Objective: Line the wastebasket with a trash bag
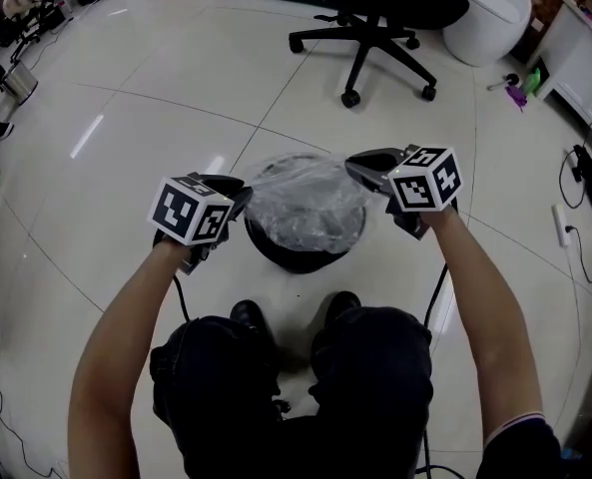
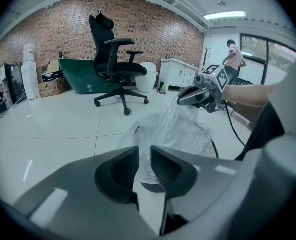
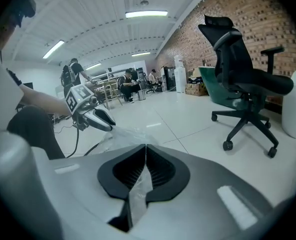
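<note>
Clear film lies unpinched in the narrow gap between our left gripper's jaws, so it may slip. The trash bag drapes over the black wastebasket between. Our right gripper clamps its other edge; tugging could tear it.

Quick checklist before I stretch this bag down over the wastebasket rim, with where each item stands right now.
1. Right tongs clamped on the trash bag: ok, the jaws are closed with film pinched between them.
2. Left tongs clamped on the bag: not ok, the film sits in a gap between the jaws.
3. Bag over the wastebasket opening: ok, it sits bunched on top in the head view.
4. Bag edge folded over the rim all round: cannot tell, the film hides the far rim.
5. Office chair out of the way: ok, it stands apart from the basket.
</note>
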{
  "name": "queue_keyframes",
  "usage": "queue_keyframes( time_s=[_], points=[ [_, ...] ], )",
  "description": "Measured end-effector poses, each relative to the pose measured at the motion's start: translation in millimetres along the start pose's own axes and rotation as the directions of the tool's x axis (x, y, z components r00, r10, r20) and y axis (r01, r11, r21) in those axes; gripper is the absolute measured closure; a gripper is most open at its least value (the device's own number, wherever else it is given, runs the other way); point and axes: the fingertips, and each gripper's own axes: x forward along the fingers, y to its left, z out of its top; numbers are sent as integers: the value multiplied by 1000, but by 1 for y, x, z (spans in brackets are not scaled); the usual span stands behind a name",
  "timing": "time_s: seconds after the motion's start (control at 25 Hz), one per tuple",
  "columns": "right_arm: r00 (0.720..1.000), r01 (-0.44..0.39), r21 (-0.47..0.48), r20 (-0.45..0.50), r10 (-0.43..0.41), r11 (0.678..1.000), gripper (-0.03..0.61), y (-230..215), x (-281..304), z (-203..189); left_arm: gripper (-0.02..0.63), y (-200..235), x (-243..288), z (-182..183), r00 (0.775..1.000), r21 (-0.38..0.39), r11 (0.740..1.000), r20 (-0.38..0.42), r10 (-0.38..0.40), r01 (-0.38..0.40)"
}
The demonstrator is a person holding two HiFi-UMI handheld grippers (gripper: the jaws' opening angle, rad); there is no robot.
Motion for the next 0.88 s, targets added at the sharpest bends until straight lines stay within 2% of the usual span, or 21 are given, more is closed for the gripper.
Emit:
queue_keyframes(
  time_s=[0.2,0.4,0.88],
  points=[
    [999,-26,-59,24,27,998,574,35,-21,8,549,-10,-18,-2,1000,18,1000,23,-12,11],
    [996,-85,-83,-21,84,993,574,71,-38,-18,556,-29,-30,-15,998,36,997,8,-63,63],
    [984,-157,-9,-84,156,987,575,123,-55,-82,569,-80,-46,-59,985,66,985,-75,-157,162]
  ],
)
